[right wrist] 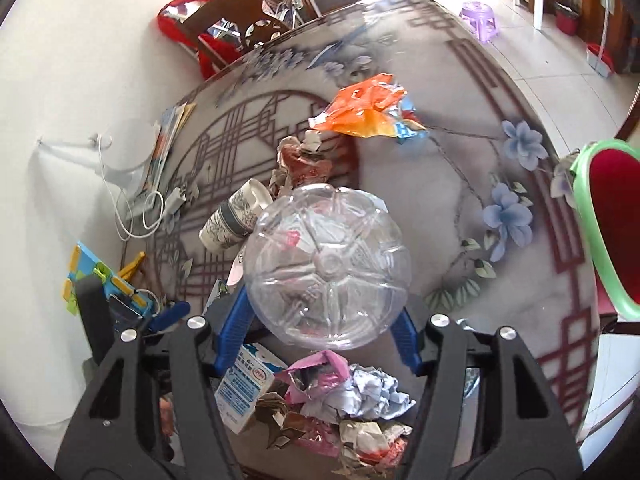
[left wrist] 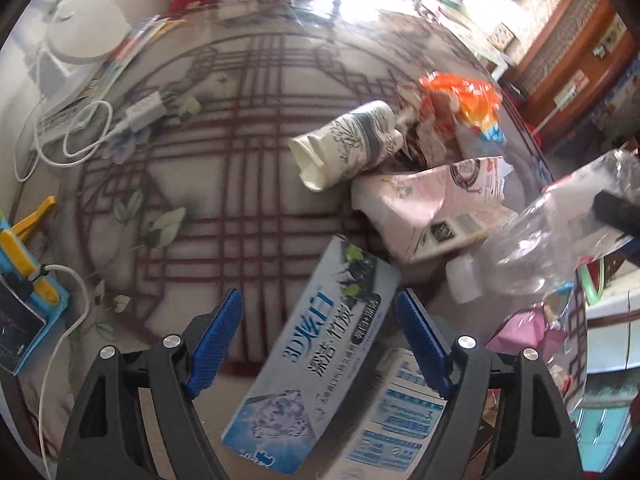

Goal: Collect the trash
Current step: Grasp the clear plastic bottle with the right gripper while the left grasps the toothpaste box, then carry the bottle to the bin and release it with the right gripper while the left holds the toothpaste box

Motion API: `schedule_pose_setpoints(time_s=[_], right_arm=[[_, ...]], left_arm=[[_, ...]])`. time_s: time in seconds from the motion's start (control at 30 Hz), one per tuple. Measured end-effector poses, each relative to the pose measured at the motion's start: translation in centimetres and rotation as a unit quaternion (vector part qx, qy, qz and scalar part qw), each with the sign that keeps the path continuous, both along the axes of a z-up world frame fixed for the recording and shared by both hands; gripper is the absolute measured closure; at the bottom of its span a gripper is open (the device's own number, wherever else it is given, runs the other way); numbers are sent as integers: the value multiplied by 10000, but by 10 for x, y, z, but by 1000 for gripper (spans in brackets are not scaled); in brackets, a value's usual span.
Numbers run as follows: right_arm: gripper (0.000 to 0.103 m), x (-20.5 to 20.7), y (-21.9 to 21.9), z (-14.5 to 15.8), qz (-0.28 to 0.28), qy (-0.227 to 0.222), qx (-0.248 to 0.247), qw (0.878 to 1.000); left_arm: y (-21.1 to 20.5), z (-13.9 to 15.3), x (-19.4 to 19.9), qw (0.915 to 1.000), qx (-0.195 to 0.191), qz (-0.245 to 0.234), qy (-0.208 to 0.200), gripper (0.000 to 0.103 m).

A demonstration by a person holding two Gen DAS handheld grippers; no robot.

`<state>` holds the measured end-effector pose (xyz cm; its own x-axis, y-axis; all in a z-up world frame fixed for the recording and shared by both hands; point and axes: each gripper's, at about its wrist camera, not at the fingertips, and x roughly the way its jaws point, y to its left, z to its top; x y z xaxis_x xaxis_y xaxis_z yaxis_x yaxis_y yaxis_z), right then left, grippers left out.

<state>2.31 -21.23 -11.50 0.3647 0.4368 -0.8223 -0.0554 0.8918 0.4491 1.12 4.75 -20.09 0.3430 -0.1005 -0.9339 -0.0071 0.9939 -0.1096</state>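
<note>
Glass-topped round bench (right wrist: pixel 460 184) printed with red lattice and blue flowers, pale tiled floor beyond. Right tool (right wrist: pixel 326 336) clamps a clear plastic bottle (right wrist: pixel 326 264); left tool (left wrist: pixel 320 344) hangs apart around a blue-white toothpaste box (left wrist: pixel 316 356).

Clear plastic bottle (right wrist: pixel 327 266) held base-forward above crumpled wrappers (right wrist: pixel 352 396); toothpaste box (left wrist: pixel 316 356) lies flat

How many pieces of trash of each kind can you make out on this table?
Clear plastic bottle, held in the right gripper: 1
Paper cups: 1
Cardboard boxes, blue and pink: 2
Orange plastic bags: 1
Crumpled wrappers and paper: a heap, too tangled to count
Total countable: 5
</note>
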Motion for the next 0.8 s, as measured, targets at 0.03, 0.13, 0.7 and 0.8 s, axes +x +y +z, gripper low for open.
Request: schedule_pose_setpoints(time_s=[0.03, 0.13, 0.7, 0.8], right_arm=[[43, -1, -2, 0, -26, -6, -1, 10000], [43, -3, -6, 0, -56, -12, -36, 10000], [45, -18, 3, 26, 145, -464, -77, 9988], [45, -18, 1, 28, 109, -516, -110, 9985]], left_arm=[[-3, -2, -1, 10000, 37, -53, 16, 27], [-8, -11, -1, 9998, 122, -137, 122, 27], [5, -1, -15, 9993, 97, 223, -279, 53], [8, 17, -18, 9980, 70, 296, -552, 53]])
